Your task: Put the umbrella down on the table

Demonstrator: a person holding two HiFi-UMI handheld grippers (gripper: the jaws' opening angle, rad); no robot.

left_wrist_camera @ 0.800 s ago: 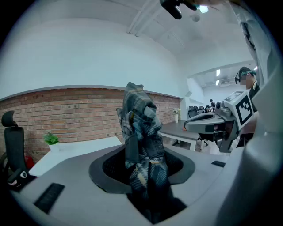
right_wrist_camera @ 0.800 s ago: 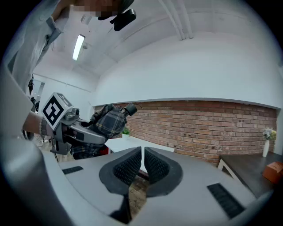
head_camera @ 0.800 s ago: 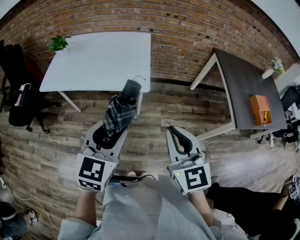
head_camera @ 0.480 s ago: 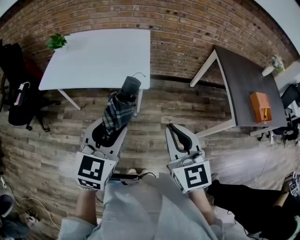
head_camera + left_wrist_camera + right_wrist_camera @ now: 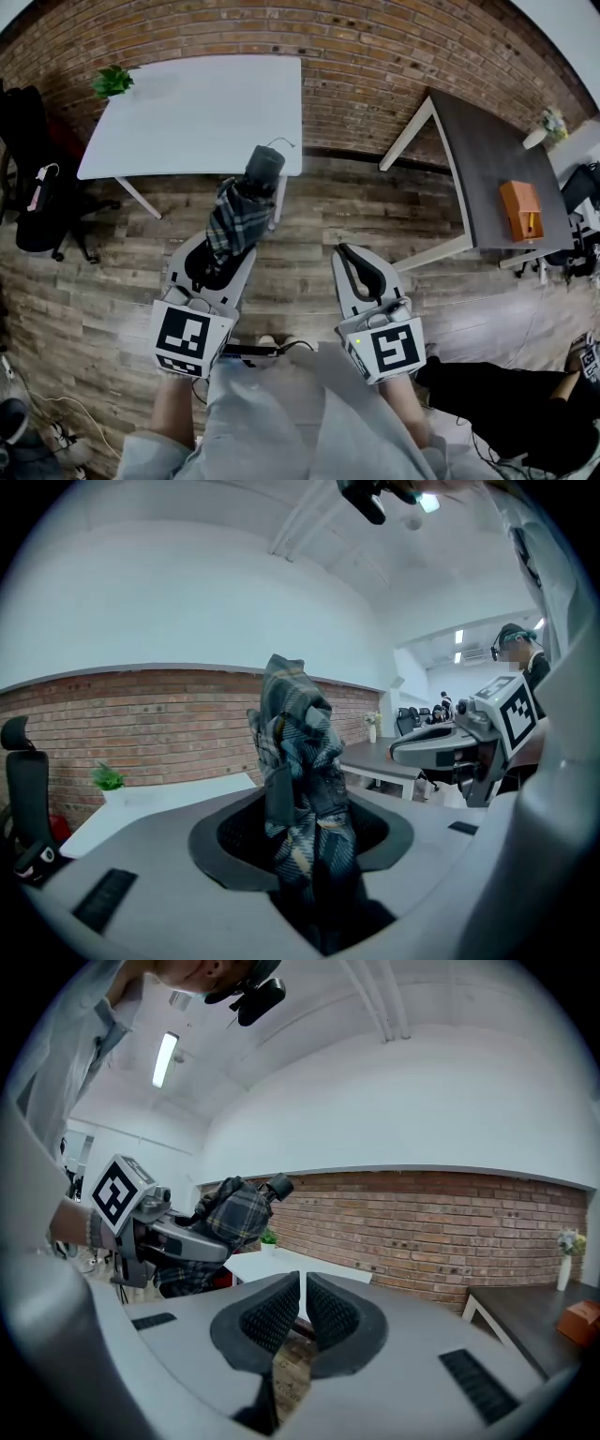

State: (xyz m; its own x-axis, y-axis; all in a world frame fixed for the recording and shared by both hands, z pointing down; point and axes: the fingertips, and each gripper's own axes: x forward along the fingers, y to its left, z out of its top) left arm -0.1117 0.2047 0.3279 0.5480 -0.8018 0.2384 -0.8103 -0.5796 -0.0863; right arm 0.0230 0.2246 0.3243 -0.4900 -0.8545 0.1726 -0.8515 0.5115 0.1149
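Observation:
A folded plaid umbrella point(image 5: 236, 223) with a black handle point(image 5: 263, 169) sticks forward out of my left gripper point(image 5: 220, 258), which is shut on its fabric. It is held in the air above the wood floor, its handle end near the front edge of the white table point(image 5: 187, 112). In the left gripper view the umbrella point(image 5: 300, 789) fills the gap between the jaws. My right gripper point(image 5: 349, 258) is level beside it, shut, with nothing between its pads point(image 5: 272, 1316). The right gripper view shows the left gripper and the umbrella point(image 5: 230, 1218) at its left.
A small green plant point(image 5: 113, 84) stands on the white table's far left corner. A dark table point(image 5: 487, 178) with an orange box point(image 5: 520, 214) is at the right. A black chair point(image 5: 33, 187) stands at the left. A brick wall runs behind both tables.
The left gripper with the umbrella has edged slightly forward toward the white table. The right gripper has kept its place and stayed shut.

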